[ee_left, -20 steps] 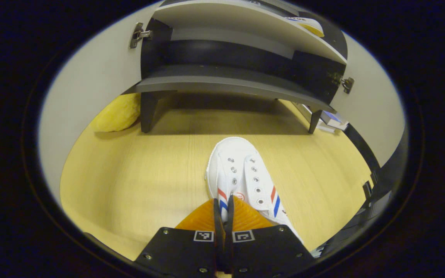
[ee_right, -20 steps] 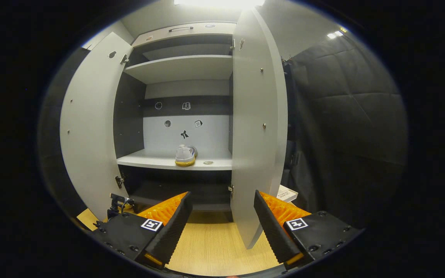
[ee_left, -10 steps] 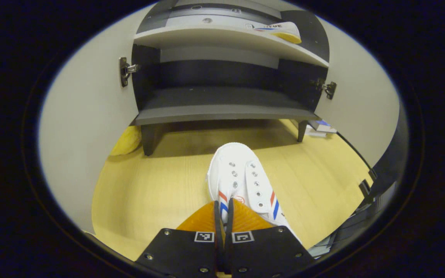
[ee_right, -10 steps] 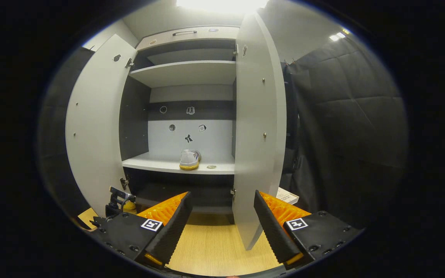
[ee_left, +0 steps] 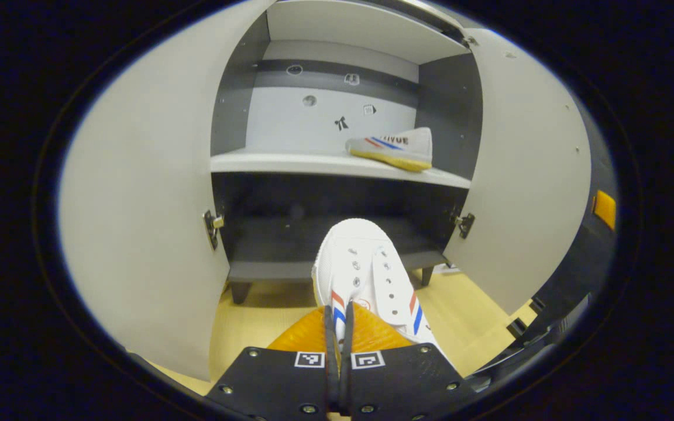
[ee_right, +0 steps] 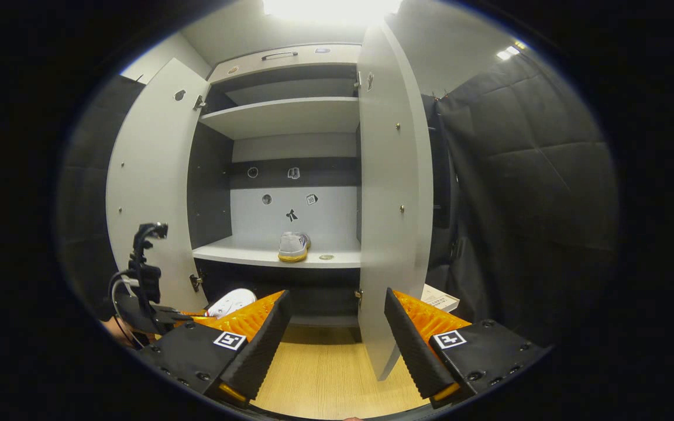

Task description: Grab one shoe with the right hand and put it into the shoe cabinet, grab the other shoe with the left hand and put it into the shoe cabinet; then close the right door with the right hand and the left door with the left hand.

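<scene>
Lifted off the floor, the shoe is pinched by the left gripper toward twelve o'clock at the shoe cabinet, while the right gripper is held spread.

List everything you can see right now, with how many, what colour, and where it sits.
Shoe cabinet: one, grey shelves with dark sides, standing on the floor.
Doors: two, light grey, both open; left door, right door.
Shoe on shelf: one, white with red and blue stripes and a yellow sole, on the light middle shelf, right side.
Held shoe: one, white with red and blue stripes, in front of the dark lower shelf.
Floor: light wood.
Stickers: several, small and dark, on the back panel.
Booklet: one, white, on the floor behind the right door.
Left gripper: jaws closed on the held shoe.
Right gripper: jaws open, empty.
</scene>
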